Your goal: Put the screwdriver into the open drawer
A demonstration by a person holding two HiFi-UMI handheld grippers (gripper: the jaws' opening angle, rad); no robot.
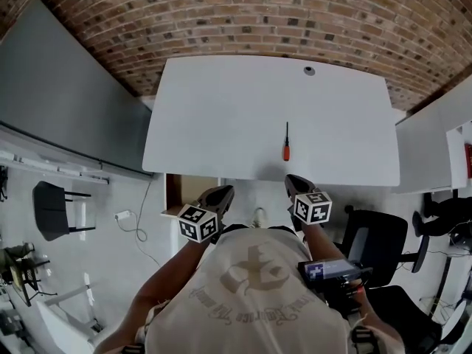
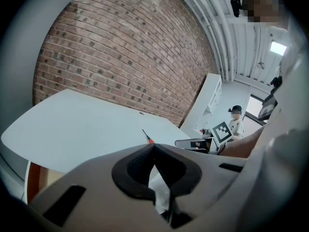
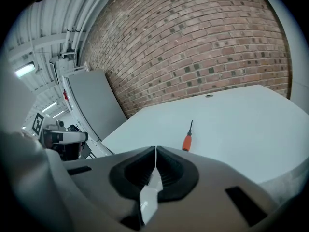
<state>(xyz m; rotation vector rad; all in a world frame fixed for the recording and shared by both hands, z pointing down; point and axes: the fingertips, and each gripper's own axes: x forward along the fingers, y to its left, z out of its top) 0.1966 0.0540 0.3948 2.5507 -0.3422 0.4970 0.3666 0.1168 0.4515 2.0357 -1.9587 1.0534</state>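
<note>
Tabletop (image 1: 221,116) bears screwdriver (image 1: 286,147); head view adds the drawer (image 1: 177,190), unseen from closed right gripper (image 3: 155,151); left gripper (image 2: 153,148) closed too.

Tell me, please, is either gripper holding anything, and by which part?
Nothing is held: left gripper and right gripper are shut and empty; the screwdriver lies on the table.

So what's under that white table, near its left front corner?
A wooden drawer pokes out from beneath the table, pulled open. Only its near part shows; the table covers the rest, so what lies further in cannot be seen.
</note>
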